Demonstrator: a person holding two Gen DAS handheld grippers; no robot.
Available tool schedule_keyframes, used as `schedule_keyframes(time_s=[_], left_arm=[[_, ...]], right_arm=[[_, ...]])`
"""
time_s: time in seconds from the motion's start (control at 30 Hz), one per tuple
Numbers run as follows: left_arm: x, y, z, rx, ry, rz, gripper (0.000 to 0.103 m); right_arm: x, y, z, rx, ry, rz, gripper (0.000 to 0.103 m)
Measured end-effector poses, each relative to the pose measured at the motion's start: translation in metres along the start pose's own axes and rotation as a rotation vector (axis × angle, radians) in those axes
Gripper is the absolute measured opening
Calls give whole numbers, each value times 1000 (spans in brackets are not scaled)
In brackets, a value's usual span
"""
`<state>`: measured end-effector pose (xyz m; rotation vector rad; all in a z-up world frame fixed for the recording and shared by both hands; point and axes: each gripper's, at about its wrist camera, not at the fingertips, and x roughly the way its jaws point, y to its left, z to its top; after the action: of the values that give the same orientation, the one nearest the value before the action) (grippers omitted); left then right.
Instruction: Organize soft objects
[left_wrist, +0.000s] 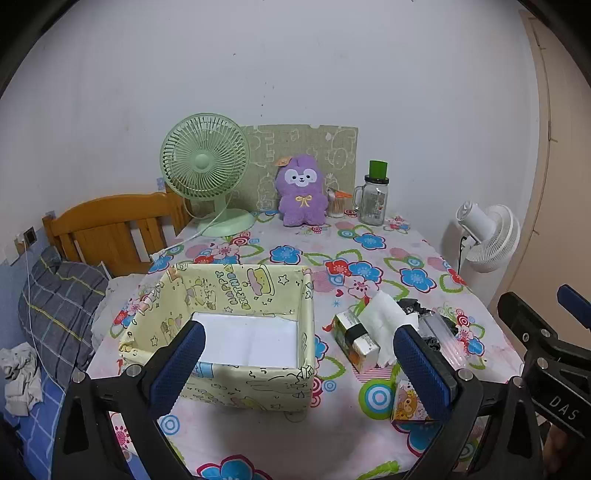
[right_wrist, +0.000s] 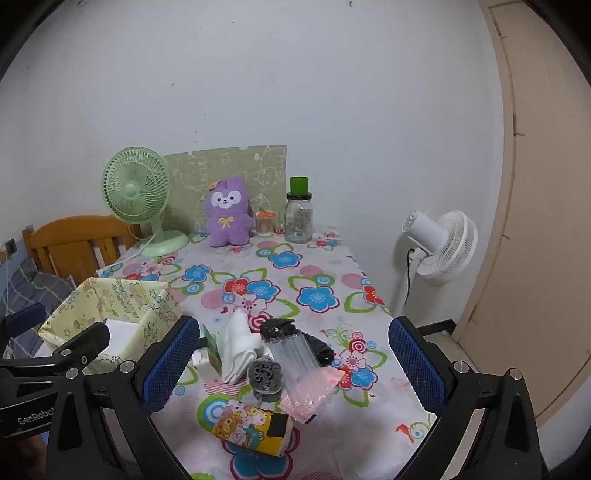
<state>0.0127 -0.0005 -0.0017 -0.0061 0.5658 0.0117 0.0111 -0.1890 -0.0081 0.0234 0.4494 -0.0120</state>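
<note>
A pale yellow cartoon-print fabric box (left_wrist: 236, 291) (right_wrist: 110, 299) stands open on the floral table, with only a white base inside. Right of it lies a tissue pack with white tissue sticking out (left_wrist: 364, 334) (right_wrist: 236, 343), a cartoon tissue packet (right_wrist: 251, 428) (left_wrist: 406, 402), a grey scrunchie (right_wrist: 266, 374), a clear and pink plastic pack (right_wrist: 303, 373) and a black item (right_wrist: 321, 347). A purple plush toy (left_wrist: 301, 192) (right_wrist: 227, 212) sits at the back. My left gripper (left_wrist: 295, 365) is open and empty over the box's near edge. My right gripper (right_wrist: 291, 365) is open and empty above the pile.
A green desk fan (left_wrist: 203, 166), a glass jar with a green lid (left_wrist: 375, 195) and a small toothpick jar (left_wrist: 336, 203) stand at the back by the wall. A white floor fan (right_wrist: 439, 247) stands right of the table. A wooden bed frame (left_wrist: 110, 225) is on the left.
</note>
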Motion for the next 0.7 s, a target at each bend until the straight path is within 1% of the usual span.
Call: schedule_keyframes(time_s=[0.7], left_arm=[[-4, 0, 2, 9, -9, 12, 103]], right_arm=[[-3, -2, 4, 6, -3, -1, 103]])
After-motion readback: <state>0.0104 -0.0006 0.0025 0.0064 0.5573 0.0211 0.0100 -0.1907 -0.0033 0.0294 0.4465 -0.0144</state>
